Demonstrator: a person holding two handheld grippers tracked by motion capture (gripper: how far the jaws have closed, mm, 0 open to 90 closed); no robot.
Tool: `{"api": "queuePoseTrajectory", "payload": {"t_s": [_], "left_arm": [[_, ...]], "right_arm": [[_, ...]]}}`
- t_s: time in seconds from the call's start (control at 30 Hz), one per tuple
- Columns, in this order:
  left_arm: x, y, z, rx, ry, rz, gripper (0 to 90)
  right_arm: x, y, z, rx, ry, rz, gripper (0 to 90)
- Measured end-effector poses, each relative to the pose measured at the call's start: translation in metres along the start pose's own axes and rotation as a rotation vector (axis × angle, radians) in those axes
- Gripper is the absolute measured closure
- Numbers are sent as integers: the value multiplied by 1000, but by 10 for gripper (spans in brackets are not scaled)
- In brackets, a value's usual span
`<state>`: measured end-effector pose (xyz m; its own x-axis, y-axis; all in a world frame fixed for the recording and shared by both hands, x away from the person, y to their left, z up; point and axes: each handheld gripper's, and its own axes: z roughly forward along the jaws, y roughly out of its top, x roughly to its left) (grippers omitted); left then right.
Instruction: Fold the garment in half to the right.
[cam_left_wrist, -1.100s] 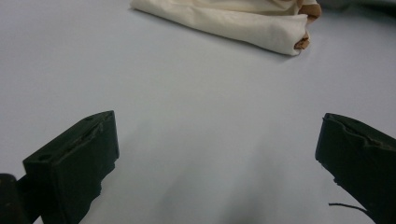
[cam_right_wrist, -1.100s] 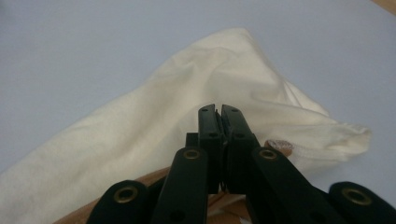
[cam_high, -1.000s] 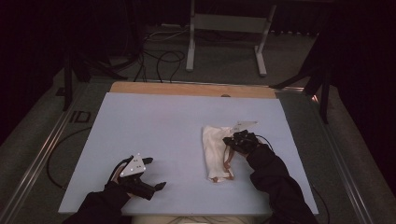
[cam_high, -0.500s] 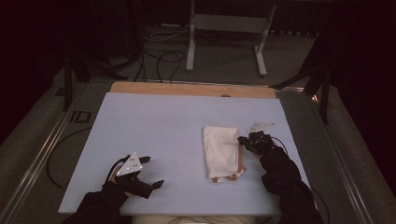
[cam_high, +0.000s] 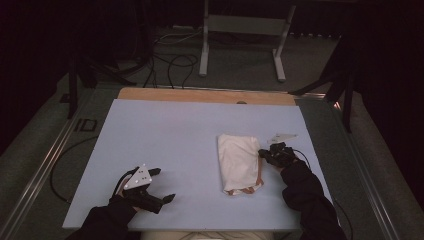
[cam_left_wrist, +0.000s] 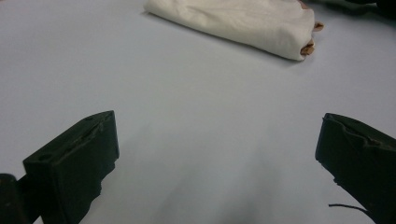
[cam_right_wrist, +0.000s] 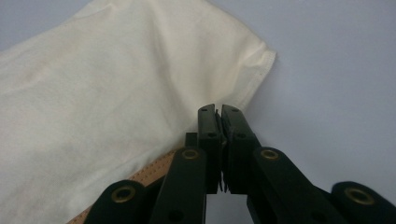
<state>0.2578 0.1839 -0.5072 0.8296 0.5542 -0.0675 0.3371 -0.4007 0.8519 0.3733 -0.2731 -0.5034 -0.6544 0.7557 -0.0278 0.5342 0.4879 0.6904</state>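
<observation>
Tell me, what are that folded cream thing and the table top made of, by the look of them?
The folded bag looks like soft matte cotton cloth: it creases, and a stitched hem shows. Its tan strap may be leather or webbing. The table top looks like a smooth pale sheet, perhaps plastic or coated board.

In the right gripper view the folded cloth (cam_right_wrist: 107, 121) runs off the left and bottom edges, and the right tool (cam_right_wrist: 218, 112) covers part of its tan trim — whether the closed jaws pinch fabric cannot be told. In the left gripper view the cloth's far end is cut by the top edge.
</observation>
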Motion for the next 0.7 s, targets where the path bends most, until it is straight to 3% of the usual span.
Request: {"api": "queuePoseTrajectory", "payload": {"t_s": [0.33, 0.7], "left_arm": [[0, -1, -2, -3, 4, -5, 5], [-1, -3, -5, -2, 8, -3, 5]], "right_arm": [[-7, -12, 5, 20, 10, 52, 813], [-10, -16, 1, 45, 9, 56, 831]]}}
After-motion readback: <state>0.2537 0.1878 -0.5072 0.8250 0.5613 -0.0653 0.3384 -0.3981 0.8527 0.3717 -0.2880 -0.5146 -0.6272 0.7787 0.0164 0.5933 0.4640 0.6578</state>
